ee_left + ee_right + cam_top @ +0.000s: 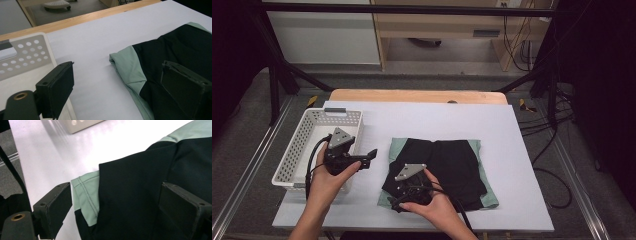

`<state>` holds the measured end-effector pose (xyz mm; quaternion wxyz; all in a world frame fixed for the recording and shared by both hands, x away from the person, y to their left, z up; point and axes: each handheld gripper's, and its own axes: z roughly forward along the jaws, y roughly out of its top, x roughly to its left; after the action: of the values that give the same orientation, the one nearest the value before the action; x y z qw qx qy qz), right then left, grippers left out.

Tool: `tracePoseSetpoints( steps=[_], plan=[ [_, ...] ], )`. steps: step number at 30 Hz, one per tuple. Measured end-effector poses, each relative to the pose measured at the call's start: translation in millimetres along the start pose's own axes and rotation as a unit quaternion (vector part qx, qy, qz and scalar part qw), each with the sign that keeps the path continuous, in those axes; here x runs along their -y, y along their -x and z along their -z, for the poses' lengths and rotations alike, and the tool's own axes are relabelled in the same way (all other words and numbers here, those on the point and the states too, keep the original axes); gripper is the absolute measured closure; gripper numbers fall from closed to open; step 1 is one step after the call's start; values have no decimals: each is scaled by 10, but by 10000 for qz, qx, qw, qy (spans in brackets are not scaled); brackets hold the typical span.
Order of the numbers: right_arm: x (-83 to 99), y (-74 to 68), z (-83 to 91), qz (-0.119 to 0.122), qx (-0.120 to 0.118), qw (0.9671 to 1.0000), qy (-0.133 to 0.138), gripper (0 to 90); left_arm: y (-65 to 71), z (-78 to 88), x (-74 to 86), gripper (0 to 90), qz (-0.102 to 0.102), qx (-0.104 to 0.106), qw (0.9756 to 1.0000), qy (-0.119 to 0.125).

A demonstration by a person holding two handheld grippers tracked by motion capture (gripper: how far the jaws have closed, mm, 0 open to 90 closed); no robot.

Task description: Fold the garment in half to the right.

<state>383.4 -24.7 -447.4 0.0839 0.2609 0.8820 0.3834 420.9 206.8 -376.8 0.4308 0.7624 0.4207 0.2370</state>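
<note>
Presently catalogued: one folded garment (439,170), black with pale green panels, lying flat on the white-covered bench (512,150) slightly right of centre, squared up as if ready to be lifted in one piece.

Item: white perforated basket (299,145), at the bench's left edge, just beside the garment with a strip of bare surface between; a likely place for the folded piece to go, judging by its nearness.

Item: left gripper (371,156), held above the basket's near right corner, pointing toward the garment's left edge. Its jaws stand spread, nothing between them; in the left gripper view the green fold (127,67) lies ahead between the two jaws, which suggests a line-up for taking that edge.

Item: right gripper (115,207), low over the garment's near left corner. Jaws also spread, straddling the stitched green hem (86,192) and black cloth without yet pinching it; apparently set to take the corner so that the fold holds when lifted.
</note>
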Motion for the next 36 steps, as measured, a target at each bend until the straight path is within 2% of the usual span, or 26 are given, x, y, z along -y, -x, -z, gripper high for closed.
tracePoseSetpoints(
  steps=[5, 10, 16, 23, 24, 26, 29, 31, 32, 33, 36],
  plan=[
    [-26, -39, -37, 38, -78, 10000, -2, 120, -1, 6, 5, 110, -7, 3, 10000, 3],
    [-22, -145, -135, 129, -188, 9997, -126, 115, 21, -18, 11, 110, -38, 41, 10000, -33],
    [-8, -193, -211, 255, -93, 9993, -255, 115, 68, -20, -5, 110, -70, 96, 9999, -10],
    [-28, -236, -319, 308, -14, 9993, -230, 113, 85, -36, 1, 115, -90, 45, 9999, 28],
    [-44, -264, -400, 430, 27, 9985, -347, 117, 83, -33, 5, 116, -82, 36, 10000, 31],
    [-51, -284, -450, 369, -38, 9987, -350, 134, 82, -26, 6, 116, -93, 39, 9999, 22],
    [-66, -302, -494, 503, 52, 9981, -347, 145, 107, -24, 3, 133, -128, 21, 9999, 101],
    [-70, -286, -521, 349, 155, 9987, -328, 191, 138, -36, -3, 138, -150, 28, 9998, 133],
    [-66, -261, -534, 405, 238, 9983, -356, 204, 148, -43, -4, 138, -158, 40, 9998, 135],
    [-64, -250, -535, 354, 248, 9985, -326, 231, 155, -49, -4, 138, -165, 45, 9998, 135],
    [-77, -175, -488, 340, 357, 9982, -338, 452, 151, -39, 0, 137, -186, 40, 9998, 116]
  ],
)
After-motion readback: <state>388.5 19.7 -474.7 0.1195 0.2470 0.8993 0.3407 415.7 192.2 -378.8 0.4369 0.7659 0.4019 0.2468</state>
